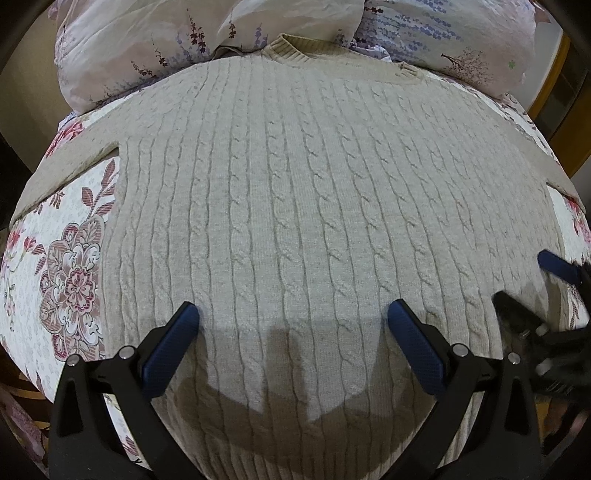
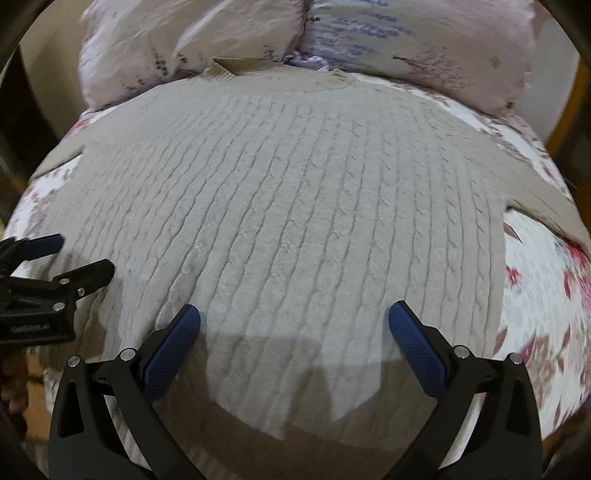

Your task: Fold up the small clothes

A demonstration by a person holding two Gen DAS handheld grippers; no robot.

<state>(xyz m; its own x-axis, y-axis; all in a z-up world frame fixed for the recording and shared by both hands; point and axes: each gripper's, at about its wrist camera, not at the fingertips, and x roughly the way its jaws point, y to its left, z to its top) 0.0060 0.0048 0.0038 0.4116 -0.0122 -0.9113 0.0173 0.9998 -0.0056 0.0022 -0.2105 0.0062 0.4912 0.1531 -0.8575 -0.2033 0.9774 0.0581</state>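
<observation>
Each camera sits just behind its own tongs and looks forward and down. The left gripper [image 1: 293, 314] camera is close above the sweater [image 1: 314, 221], near its bottom edge. The right gripper [image 2: 294, 314] camera looks from beside it. Both see the sweater and the pillows [image 1: 221, 33] beyond it, and each sees the other's tongs.
</observation>
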